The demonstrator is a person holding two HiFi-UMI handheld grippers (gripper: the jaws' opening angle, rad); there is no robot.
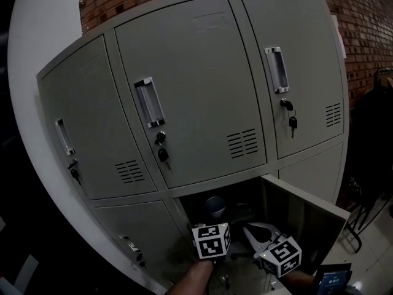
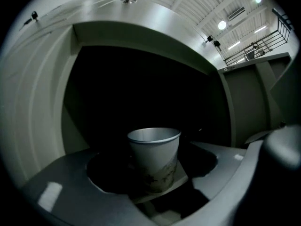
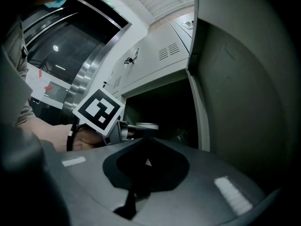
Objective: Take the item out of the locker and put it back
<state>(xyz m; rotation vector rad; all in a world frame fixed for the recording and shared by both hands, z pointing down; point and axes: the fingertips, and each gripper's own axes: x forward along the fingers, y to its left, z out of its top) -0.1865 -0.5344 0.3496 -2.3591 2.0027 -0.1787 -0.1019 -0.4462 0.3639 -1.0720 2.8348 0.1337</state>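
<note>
A white paper cup [image 1: 215,206] stands upright in the open lower middle locker [image 1: 190,198]. My left gripper [image 1: 211,240] reaches into the opening just below the cup. In the left gripper view the cup [image 2: 155,157] fills the gap between the jaws, and both touch its lower part. My left gripper [image 2: 154,166] is shut on it. My right gripper [image 1: 258,233] hangs in front of the open locker, to the right of the left one. In its own view my right gripper [image 3: 146,141] is shut on nothing, and the cup's rim [image 3: 144,125] shows beyond the left gripper's marker cube [image 3: 99,110].
The locker door [image 1: 304,217] stands swung out to the right, close beside the right gripper. The other grey locker doors [image 1: 190,85] are closed, with keys hanging in their locks. A brick wall rises behind. Dark clothing on a rack [image 1: 374,134] stands at the far right.
</note>
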